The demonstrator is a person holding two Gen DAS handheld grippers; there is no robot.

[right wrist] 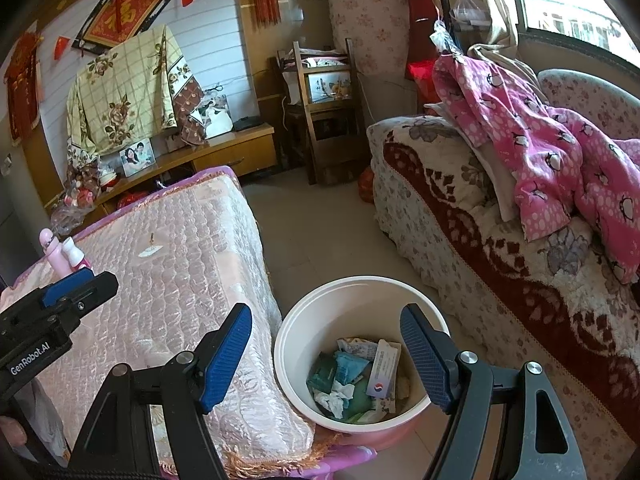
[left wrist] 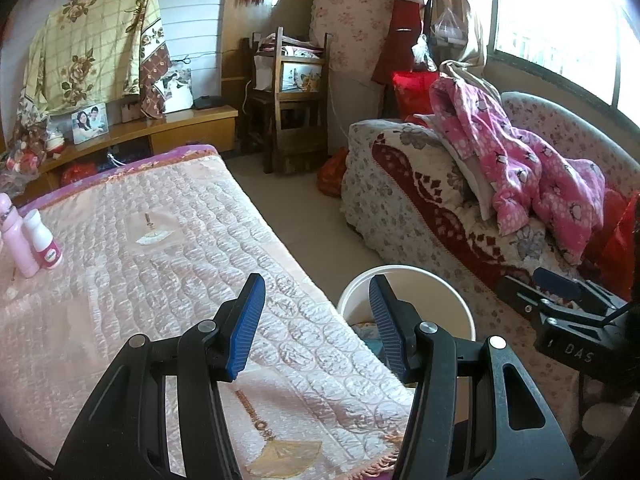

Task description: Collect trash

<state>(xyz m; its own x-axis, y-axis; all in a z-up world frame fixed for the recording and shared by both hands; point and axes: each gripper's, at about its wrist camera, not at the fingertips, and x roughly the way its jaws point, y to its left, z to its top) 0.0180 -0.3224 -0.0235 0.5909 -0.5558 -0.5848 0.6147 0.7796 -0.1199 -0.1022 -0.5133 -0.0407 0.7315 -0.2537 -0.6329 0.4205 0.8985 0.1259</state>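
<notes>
A white bucket (right wrist: 304, 312) stands on the floor between the cloth-covered table (right wrist: 180, 264) and the sofa (right wrist: 500, 264). Inside it lie crumpled tissue (right wrist: 336, 396), teal wrappers (right wrist: 344, 368) and a printed paper card (right wrist: 384, 372). My right gripper (right wrist: 326, 356) hangs open above the bucket's mouth with nothing between its blue pads. My left gripper (left wrist: 316, 320) is open and empty too, over the table's right edge, with the bucket's rim (left wrist: 404, 270) just beyond its right finger. Each gripper shows in the other's view: the right gripper (left wrist: 560, 292) and the left gripper (right wrist: 80, 286).
A pink bottle (left wrist: 16, 240) and a white-and-pink bottle (left wrist: 42, 240) stand at the table's left side. The sofa carries a pink spotted garment (left wrist: 532, 168). A wooden chair (left wrist: 298, 100) and a low cabinet (left wrist: 188, 128) stand at the back. Bare floor (left wrist: 304, 208) runs between table and sofa.
</notes>
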